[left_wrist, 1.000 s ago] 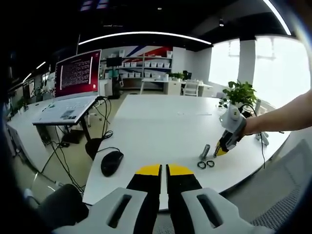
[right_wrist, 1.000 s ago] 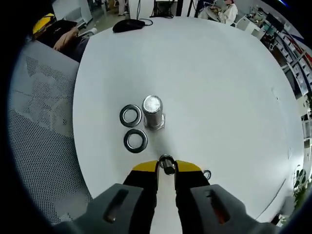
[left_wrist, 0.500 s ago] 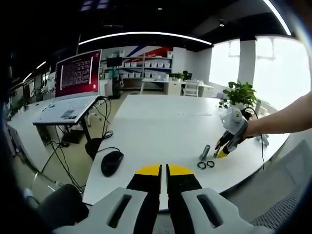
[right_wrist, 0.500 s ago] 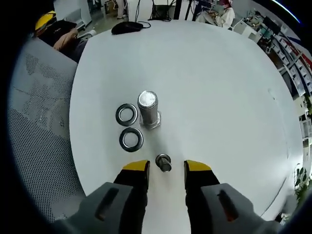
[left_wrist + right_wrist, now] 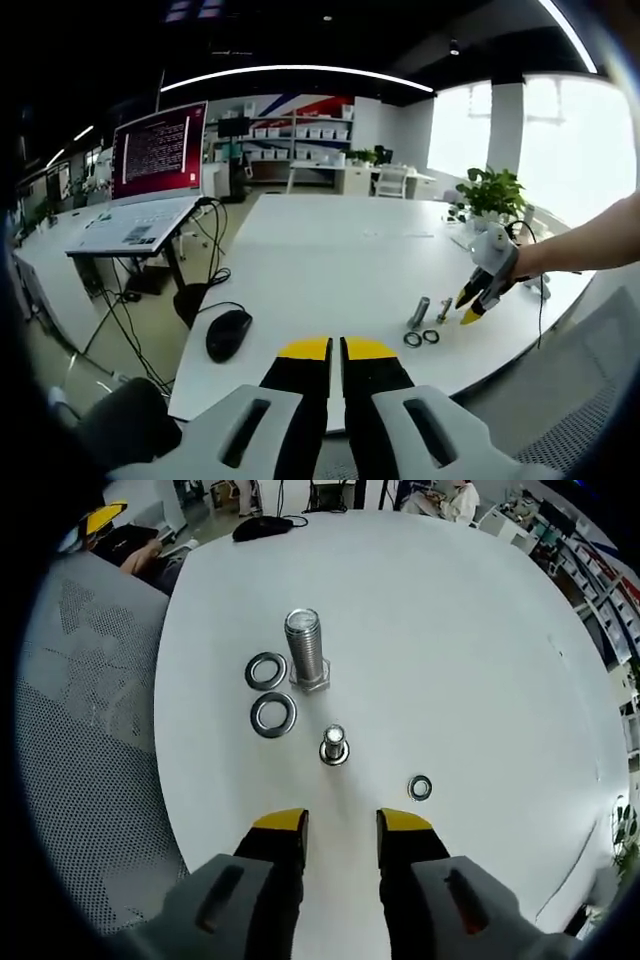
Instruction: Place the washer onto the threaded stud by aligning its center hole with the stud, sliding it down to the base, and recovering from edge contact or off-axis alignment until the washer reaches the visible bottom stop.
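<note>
Released half a second ago, the small upright silver stud (image 5: 334,746) now stands alone on the round white table (image 5: 450,630), and the right gripper (image 5: 342,823) has drawn back from it with its yellow-tipped black jaws spread apart and nothing between them. Just beyond those tips, a small grey metal washer (image 5: 420,787) lies flat to the right of the small stud, apart from it. Past the small stud, two larger flat steel washers lie side by side, the nearer one (image 5: 273,714) and the farther one (image 5: 266,671), both just left of the large threaded silver stud (image 5: 305,651), which stands upright on its hexagonal base with no washer on it. At the table's far edge sits a black computer mouse (image 5: 258,527). In the left gripper view, the left gripper (image 5: 335,349) hangs over the near table edge, its yellow-tipped jaws pressed almost together, empty, well apart from the studs.
</note>
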Demonstrator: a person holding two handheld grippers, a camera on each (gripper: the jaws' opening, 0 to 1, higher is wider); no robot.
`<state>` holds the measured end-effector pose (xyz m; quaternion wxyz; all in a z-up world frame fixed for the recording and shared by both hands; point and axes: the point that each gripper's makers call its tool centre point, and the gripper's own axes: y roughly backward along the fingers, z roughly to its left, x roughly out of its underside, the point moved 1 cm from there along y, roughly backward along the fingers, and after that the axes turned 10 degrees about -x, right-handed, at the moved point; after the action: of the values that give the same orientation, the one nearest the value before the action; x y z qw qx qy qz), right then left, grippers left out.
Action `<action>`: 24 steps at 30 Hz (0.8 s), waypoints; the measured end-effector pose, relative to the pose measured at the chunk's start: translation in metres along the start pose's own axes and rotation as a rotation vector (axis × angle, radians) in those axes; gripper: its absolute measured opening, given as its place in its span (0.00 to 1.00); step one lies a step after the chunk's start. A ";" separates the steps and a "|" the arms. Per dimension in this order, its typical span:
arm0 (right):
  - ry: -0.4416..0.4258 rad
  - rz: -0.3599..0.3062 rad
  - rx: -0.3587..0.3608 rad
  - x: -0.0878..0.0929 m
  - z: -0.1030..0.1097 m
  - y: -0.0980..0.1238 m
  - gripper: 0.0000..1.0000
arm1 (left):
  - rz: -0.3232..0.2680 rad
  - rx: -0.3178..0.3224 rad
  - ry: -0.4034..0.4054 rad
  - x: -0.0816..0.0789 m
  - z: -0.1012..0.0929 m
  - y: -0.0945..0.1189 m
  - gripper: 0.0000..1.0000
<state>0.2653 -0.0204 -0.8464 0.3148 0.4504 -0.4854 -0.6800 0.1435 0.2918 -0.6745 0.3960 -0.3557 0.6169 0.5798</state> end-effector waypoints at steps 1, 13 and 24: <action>-0.005 -0.003 0.002 0.000 -0.001 0.000 0.29 | 0.000 0.001 -0.001 0.000 0.000 0.000 0.01; -0.060 -0.002 0.041 0.013 -0.020 0.006 0.28 | 0.002 0.001 0.000 0.000 0.000 0.000 0.01; -0.169 -0.064 0.087 0.012 -0.042 0.006 0.28 | 0.005 0.001 -0.001 0.001 0.000 0.000 0.01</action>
<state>0.2987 -0.0485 -0.8494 0.2310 0.4198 -0.5249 -0.7035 0.1433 0.2919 -0.6751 0.3950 -0.3535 0.6177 0.5808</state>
